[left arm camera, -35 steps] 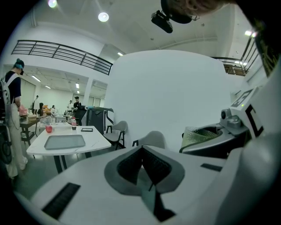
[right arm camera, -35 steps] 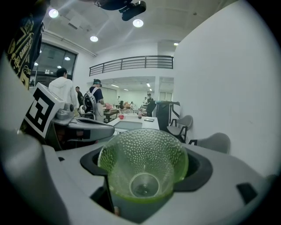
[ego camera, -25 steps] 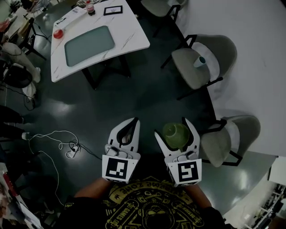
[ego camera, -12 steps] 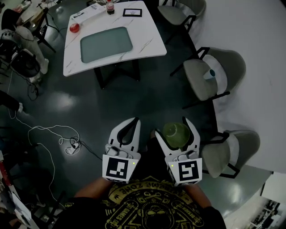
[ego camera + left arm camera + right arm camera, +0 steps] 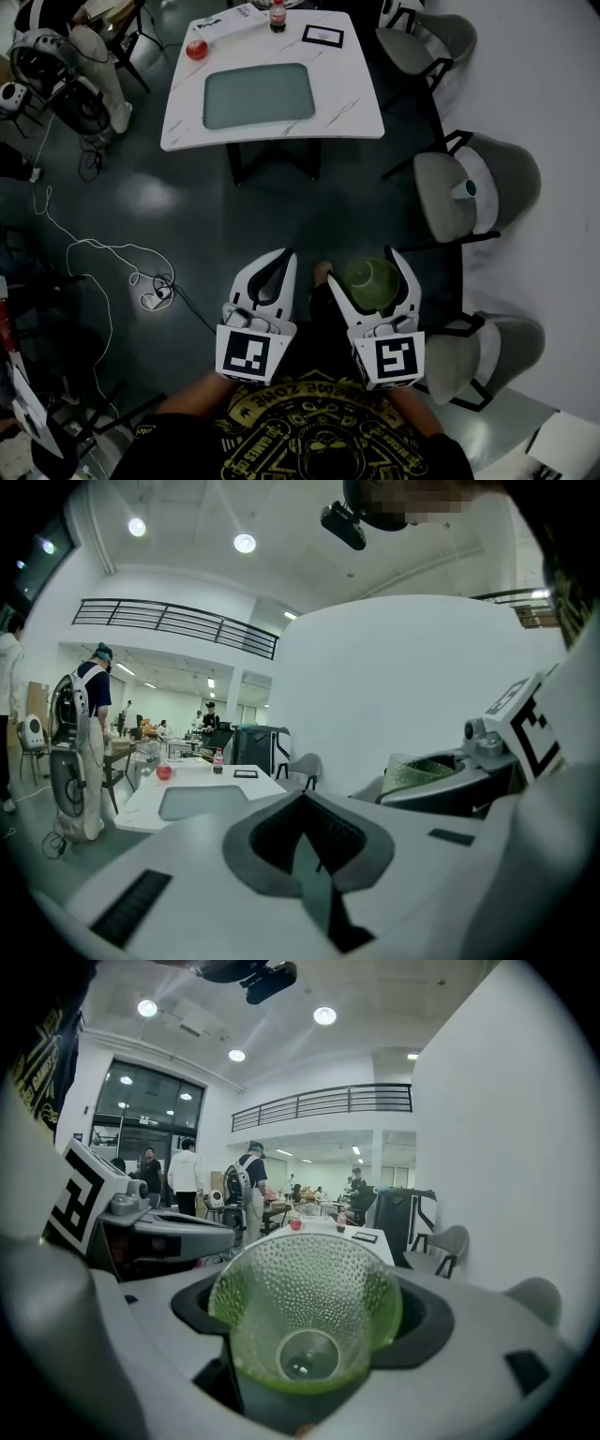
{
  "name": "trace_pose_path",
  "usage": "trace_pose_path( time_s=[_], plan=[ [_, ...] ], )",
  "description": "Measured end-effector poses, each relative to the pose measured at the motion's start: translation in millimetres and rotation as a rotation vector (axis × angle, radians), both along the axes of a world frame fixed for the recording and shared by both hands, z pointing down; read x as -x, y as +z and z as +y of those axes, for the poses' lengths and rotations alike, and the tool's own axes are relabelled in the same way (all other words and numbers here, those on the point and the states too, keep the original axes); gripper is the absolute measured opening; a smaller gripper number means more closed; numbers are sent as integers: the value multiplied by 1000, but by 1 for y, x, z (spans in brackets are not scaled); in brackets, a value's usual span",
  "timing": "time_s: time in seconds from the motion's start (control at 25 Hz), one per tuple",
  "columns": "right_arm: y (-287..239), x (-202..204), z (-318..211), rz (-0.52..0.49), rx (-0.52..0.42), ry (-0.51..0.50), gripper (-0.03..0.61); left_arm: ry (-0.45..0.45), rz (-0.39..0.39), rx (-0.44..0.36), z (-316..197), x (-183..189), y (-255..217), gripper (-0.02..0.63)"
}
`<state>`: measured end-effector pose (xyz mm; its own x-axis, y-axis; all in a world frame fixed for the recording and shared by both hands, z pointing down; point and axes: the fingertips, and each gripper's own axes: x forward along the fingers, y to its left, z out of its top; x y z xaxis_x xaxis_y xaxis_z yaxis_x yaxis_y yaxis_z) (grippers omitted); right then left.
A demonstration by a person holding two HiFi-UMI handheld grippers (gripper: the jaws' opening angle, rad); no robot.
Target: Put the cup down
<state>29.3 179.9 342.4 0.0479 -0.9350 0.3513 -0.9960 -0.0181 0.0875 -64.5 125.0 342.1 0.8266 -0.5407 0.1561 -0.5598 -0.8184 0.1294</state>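
Table (image 5: 352, 98): white top, well ahead of you across the dark floor; likely the surface meant for the cup, and you aren't at it yet.
Chair (image 5: 441, 192): to your right against the white wall, with a small pale cup (image 5: 464, 188) on its seat.
Right gripper (image 5: 361, 267): jaws spread wide around the green cup and pinching its sides, held out in front of your chest for carrying.
Left gripper (image 5: 279, 258): jaws pressed together with nothing between them; it rides alongside with no part in the hold.
Green cup (image 5: 370, 281): dimpled and translucent, in the air between the right jaws; the right gripper view looks down inside to its base. It is not yet set down.
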Motion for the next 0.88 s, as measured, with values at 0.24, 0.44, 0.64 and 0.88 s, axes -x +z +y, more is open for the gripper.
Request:
trace_pose_path(
  time_s=[0.24,0.44,0.64,0.88],
  plan=[
    [8,-22,-26,-18,11,-53,402,-53,-13,10,-22,-19,4,9],
    [9,-50,-49,-37,0,-94,402,-99,-23,16,-39,-42,4,9],
    [8,-72,-66,-43,-3,-140,402,-145,-28,17,-52,-63,2,9],
    [11,-86,-81,-88,-29,-237,402,-204,-36,22,-62,-82,2,9]
  ],
)
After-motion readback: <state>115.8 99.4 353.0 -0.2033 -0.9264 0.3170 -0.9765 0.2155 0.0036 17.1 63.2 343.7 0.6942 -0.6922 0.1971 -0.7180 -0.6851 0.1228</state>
